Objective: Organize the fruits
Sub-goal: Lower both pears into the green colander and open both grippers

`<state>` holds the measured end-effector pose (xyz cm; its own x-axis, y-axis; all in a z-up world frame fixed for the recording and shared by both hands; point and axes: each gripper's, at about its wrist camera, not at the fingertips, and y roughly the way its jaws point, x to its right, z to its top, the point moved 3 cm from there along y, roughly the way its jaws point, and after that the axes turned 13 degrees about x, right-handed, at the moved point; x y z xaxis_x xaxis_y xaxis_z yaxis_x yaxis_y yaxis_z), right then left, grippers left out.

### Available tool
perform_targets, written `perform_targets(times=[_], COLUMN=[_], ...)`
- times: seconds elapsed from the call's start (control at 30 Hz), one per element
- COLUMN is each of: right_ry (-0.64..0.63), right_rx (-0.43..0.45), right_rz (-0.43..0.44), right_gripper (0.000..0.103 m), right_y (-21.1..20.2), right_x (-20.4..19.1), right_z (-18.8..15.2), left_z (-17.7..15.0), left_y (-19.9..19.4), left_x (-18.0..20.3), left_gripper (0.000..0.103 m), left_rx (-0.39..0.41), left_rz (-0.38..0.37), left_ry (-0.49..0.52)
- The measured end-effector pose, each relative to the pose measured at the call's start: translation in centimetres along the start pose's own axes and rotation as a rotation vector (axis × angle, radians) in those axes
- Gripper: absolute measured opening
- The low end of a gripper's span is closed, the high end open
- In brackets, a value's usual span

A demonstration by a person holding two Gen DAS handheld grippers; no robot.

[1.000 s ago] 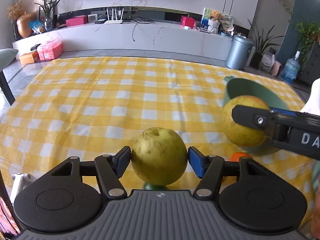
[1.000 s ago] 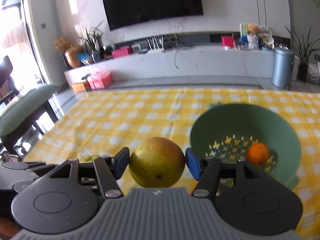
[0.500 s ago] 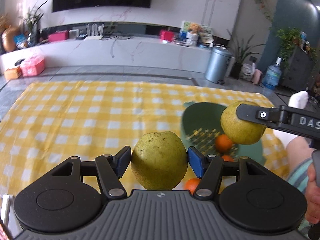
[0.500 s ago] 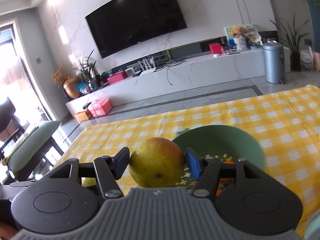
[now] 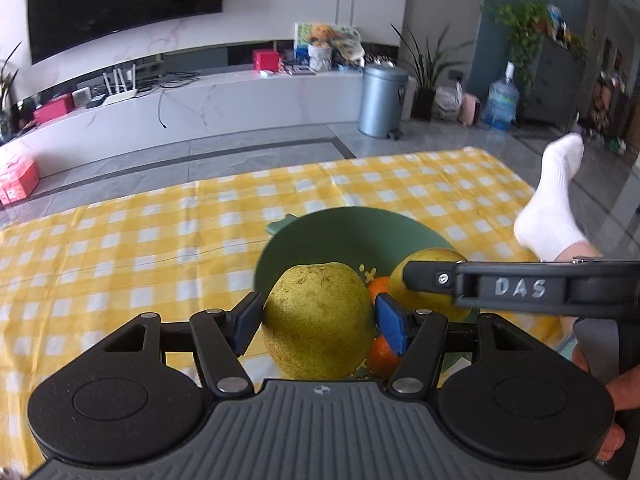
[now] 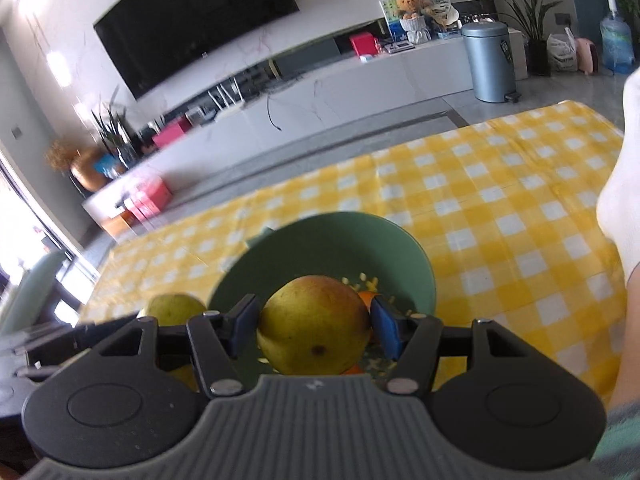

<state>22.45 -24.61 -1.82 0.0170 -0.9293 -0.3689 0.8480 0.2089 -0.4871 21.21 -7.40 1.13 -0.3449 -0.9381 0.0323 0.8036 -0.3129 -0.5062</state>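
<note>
Fruit is what both claws carry just now. The left gripper (image 5: 318,320) pinches a speckled green-yellow pear (image 5: 318,320), its blue pads (image 5: 390,328) pressed to either side of it. The right gripper (image 6: 314,328) pinches a second pear (image 6: 314,328), yellower, with a reddish blush near its top and a small dark spot low on its front; its pads touch both flanks too.

Both fruits hang over a green bowl (image 5: 344,228) that stands on a yellow-and-white checked cloth (image 5: 120,248), toward the cloth's right-hand side as the left wrist view shows it, with the cloth's far edge beyond it. In the left wrist view the right gripper's black finger, lettered "DAS", reaches in from the right across the bowl with its blushed pear just beside the speckled one; whether the two pears touch I cannot tell. Two oranges (image 5: 382,288) show in the bowl behind and below the held fruit, partly hidden, and pale flower-shaped cut-outs mark the bowl's bottom.

A white-socked foot (image 5: 554,204) rests at the cloth's right edge, and fingers of a hand (image 5: 612,396) curl around the right gripper's handle at the lower right. Beyond the cloth lie grey floor tiles, a grey bin (image 5: 382,100) and a long white cabinet (image 5: 224,100) under a wall-mounted television (image 5: 120,4).
</note>
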Motion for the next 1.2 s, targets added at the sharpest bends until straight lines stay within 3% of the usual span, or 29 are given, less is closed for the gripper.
perform_targets(times=[0.57, 0.9, 1.2], right_ry=[-0.012, -0.029, -0.030], right_rx=[-0.064, -0.086, -0.085], right_rz=[-0.050, -0.058, -0.074], right_gripper=[0.059, 0.059, 0.059], right_y=[3.5, 4.4, 4.8], right_x=[0.3, 0.0, 0.4], right_z=[0.1, -0.2, -0.2], left_z=[-1.9, -2.4, -2.2], left_y=[5.9, 7.3, 6.4], left_x=[1.5, 0.7, 0.3], left_gripper=[0.070, 0.071, 0.075], left_rx=[-0.178, -0.238, -0.180], left_rz=[-0.077, -0.110, -0.091], left_ry=[0.233, 0.171, 0.136])
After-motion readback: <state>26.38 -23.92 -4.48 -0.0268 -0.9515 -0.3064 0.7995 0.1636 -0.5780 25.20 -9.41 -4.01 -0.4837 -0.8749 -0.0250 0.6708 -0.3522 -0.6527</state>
